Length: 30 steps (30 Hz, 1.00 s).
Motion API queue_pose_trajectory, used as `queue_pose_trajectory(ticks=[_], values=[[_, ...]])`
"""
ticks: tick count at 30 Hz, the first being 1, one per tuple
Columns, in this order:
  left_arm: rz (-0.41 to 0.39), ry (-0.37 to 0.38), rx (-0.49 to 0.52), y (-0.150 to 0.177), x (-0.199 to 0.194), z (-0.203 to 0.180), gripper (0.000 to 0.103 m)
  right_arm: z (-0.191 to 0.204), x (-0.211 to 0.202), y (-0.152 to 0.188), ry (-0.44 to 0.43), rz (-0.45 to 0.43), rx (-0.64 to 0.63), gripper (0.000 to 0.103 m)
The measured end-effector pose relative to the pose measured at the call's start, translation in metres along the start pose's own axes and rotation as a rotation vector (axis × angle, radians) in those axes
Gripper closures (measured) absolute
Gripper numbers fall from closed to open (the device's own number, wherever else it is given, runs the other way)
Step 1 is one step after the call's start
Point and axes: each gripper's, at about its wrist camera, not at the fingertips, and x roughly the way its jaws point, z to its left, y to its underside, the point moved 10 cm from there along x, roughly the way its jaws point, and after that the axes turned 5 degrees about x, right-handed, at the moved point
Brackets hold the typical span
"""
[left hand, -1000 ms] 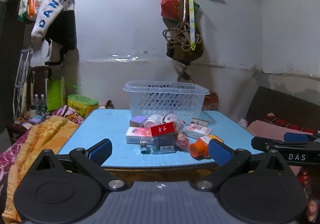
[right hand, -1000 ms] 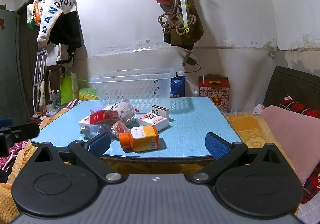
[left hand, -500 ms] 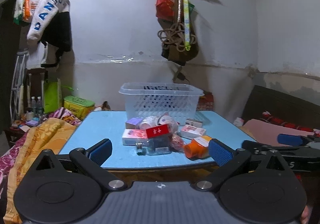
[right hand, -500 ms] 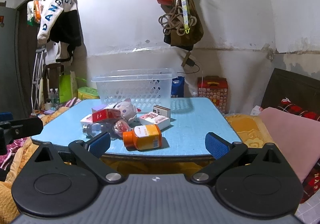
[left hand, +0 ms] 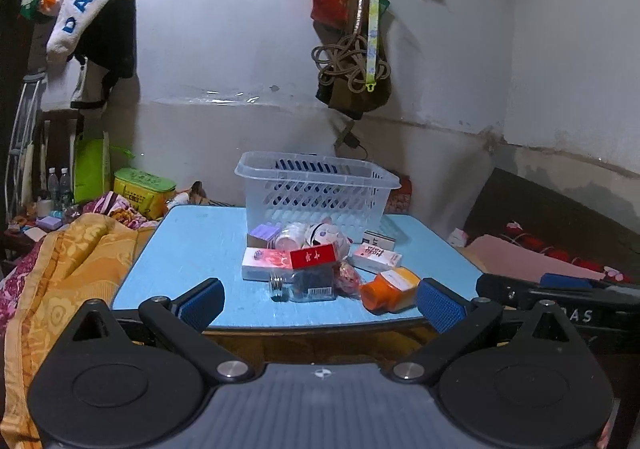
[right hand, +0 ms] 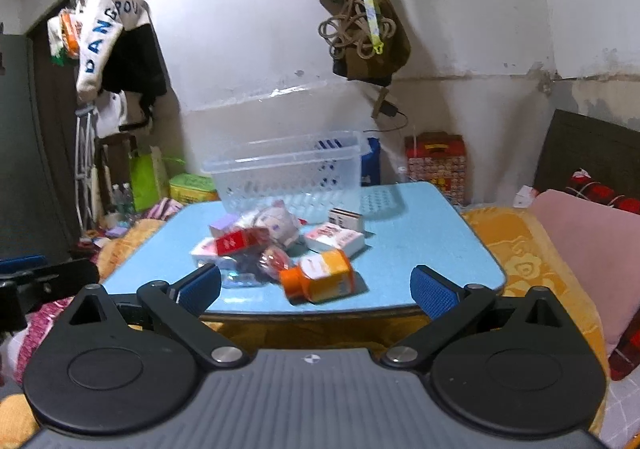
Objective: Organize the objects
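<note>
A clear plastic basket stands at the back of a small blue table. In front of it lies a heap of several small things: an orange bottle on its side, a red box, a clear bottle, white boxes and a white plush toy. My left gripper is open and empty before the table's near edge. My right gripper is open and empty, also short of the table.
An orange blanket lies left of the table and a pink cushion right of it. Bags and rope hang on the wall behind the basket. Clothes hang at upper left. The right gripper shows in the left wrist view.
Both grippers have risen and tilted down a little, so the table and heap sit higher and nearer in view. Both stay open. The objects have not moved.
</note>
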Motion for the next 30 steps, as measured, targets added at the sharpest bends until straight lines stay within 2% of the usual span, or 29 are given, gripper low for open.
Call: queue_pose_trajectory(ticks=[5, 8, 13, 21, 27, 30], values=[[0.000, -0.018, 0.022, -0.019, 0.004, 0.007, 0.000, 0.006, 0.013, 0.004, 0.050, 0.021, -0.051, 0.000], [0.016, 0.004, 0.019, -0.022, 0.011, 0.006, 0.000, 0.011, 0.022, 0.007, 0.054, 0.043, -0.084, 0.000], [0.043, 0.027, 0.020, -0.021, 0.025, 0.002, 0.000, 0.016, 0.024, 0.003, 0.060, 0.031, -0.117, 0.000], [0.058, 0.016, 0.018, -0.020, 0.041, 0.000, 0.000, 0.003, 0.036, -0.002, 0.059, 0.048, -0.078, 0.000], [0.098, 0.040, 0.011, -0.015, 0.057, -0.004, 0.000, -0.009, 0.047, -0.004, 0.120, 0.051, -0.123, 0.000], [0.086, 0.042, 0.011, -0.023, 0.062, -0.006, 0.000, -0.024, 0.055, -0.011, 0.126, 0.042, -0.153, 0.000]])
